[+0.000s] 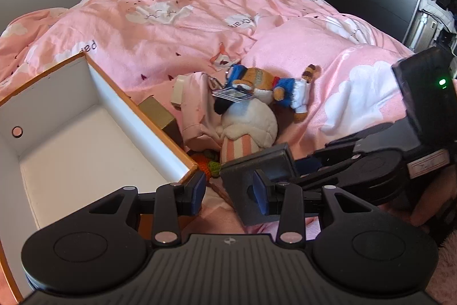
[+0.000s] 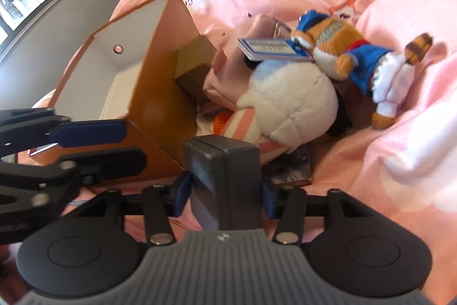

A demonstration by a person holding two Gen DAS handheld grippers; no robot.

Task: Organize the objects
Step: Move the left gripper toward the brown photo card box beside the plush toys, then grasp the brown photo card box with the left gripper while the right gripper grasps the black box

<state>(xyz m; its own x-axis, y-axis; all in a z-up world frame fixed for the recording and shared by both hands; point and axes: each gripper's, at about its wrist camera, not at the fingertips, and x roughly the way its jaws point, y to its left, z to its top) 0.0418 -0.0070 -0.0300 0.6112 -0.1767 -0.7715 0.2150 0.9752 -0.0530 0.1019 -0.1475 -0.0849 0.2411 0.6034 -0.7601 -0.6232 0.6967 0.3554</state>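
On the pink duvet (image 1: 171,27), beside an open orange-edged box (image 1: 122,105): sorting barely begun.

Clamped in the right gripper (image 2: 225,190), a dark grey case (image 2: 222,173), lifted just beside the box corner, not yet inside. Box interior white and bare. Still heaped alongside: white plush (image 1: 251,122), tiger doll in blue (image 1: 274,87) with its tag, gold carton (image 1: 157,113), pink pouch (image 1: 197,105), orange crochet piece (image 1: 205,162). Left gripper (image 1: 228,193) spread apart, holding nothing, near the box corner.
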